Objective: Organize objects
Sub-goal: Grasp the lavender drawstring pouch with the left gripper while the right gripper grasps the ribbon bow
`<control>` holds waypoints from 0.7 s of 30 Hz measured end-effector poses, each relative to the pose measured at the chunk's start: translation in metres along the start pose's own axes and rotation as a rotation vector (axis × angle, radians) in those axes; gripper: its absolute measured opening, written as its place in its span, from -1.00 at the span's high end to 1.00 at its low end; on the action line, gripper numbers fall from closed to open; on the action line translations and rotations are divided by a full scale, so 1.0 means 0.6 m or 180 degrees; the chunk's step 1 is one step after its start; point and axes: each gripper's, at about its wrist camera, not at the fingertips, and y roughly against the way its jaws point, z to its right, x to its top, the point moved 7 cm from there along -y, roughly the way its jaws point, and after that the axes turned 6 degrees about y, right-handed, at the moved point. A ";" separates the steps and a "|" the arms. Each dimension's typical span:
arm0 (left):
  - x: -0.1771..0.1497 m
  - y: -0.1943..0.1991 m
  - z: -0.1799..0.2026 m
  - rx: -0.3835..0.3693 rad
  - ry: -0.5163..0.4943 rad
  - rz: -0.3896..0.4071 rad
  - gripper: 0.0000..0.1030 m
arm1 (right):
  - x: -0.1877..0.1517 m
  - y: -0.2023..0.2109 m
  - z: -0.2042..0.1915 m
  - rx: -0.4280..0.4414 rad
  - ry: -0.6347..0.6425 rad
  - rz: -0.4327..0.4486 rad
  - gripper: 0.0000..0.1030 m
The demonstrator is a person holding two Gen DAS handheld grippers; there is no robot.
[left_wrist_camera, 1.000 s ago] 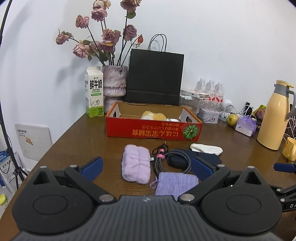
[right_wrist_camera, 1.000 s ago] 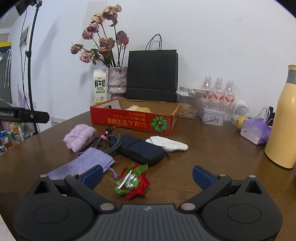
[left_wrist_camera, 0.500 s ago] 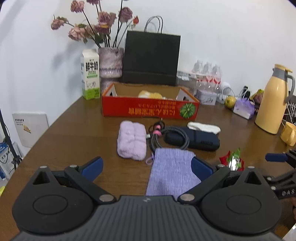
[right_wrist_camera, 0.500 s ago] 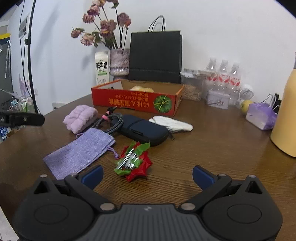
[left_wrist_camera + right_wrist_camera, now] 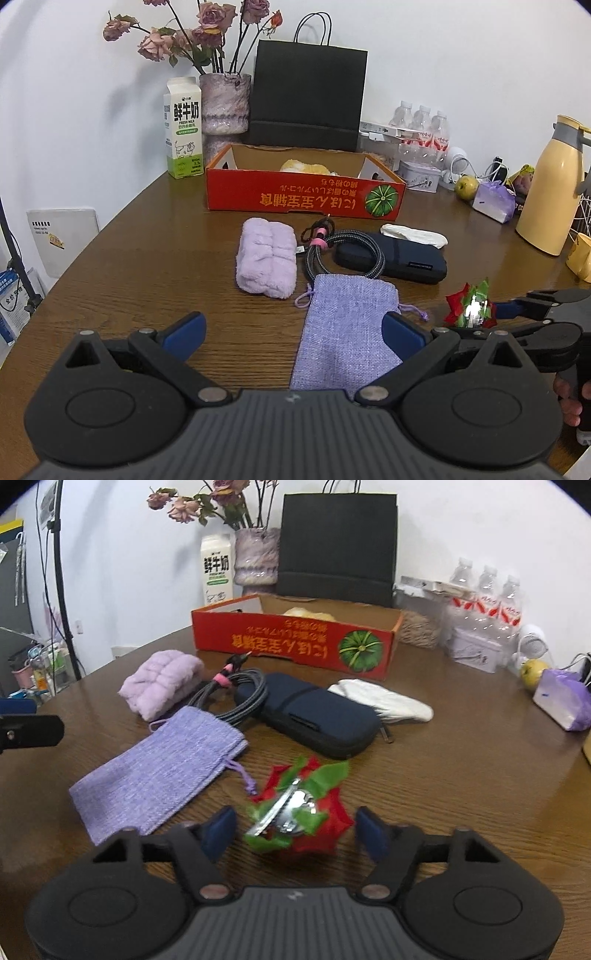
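The right gripper [image 5: 293, 829] is closing around the red-and-green hair clip [image 5: 297, 818] on the table [image 5: 461, 775], pads not yet touching. The left gripper [image 5: 291, 328] gapes empty above the lilac drawstring pouch [image 5: 345, 325], whose near end it hides.

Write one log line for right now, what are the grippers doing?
right gripper: closing around hair clip, pads not touching | left gripper: open, over pouch | box: behind
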 end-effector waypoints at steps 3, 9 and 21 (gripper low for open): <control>-0.003 -0.007 0.006 -0.0023 -0.0015 -0.0030 -1.00 | -0.001 -0.001 -0.003 0.0014 -0.0004 0.0027 0.03; -0.010 -0.024 0.018 -0.0076 -0.0034 -0.0105 -1.00 | 0.000 0.031 0.013 -0.0227 -0.0104 0.0361 0.12; -0.022 -0.062 0.047 -0.0136 -0.0114 -0.0284 -1.00 | -0.013 0.085 0.036 -0.0472 -0.0203 0.0819 0.13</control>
